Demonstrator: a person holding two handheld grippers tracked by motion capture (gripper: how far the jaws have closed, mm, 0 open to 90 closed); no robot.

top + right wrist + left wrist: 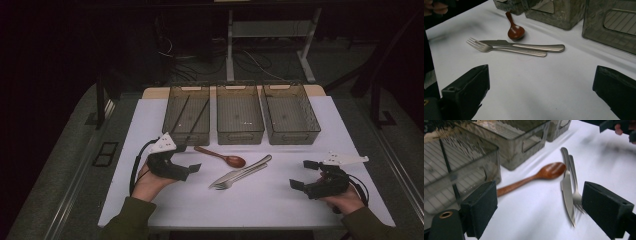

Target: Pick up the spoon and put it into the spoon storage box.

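Observation:
A brown wooden spoon (222, 156) lies on the white table in front of the bins. Just right of it a steel knife (247, 169) and a steel fork (235, 178) lie side by side. My left gripper (189, 159) hovers left of the spoon's handle, open, with nothing between its jaws. In the left gripper view the left gripper (540, 190) faces the spoon (534, 176), the knife (567, 187) and the fork (575, 190). My right gripper (301, 174) rests low at the right, open and empty. From the right gripper (541, 75) the fork (506, 49) and knife (529, 45) lie ahead.
Three clear grey bins stand in a row at the back: left bin (172, 120), middle bin (240, 136), right bin (295, 136). The left bin holds two dark chopsticks (189, 112). The other gripper (615, 125) shows far off at the top right.

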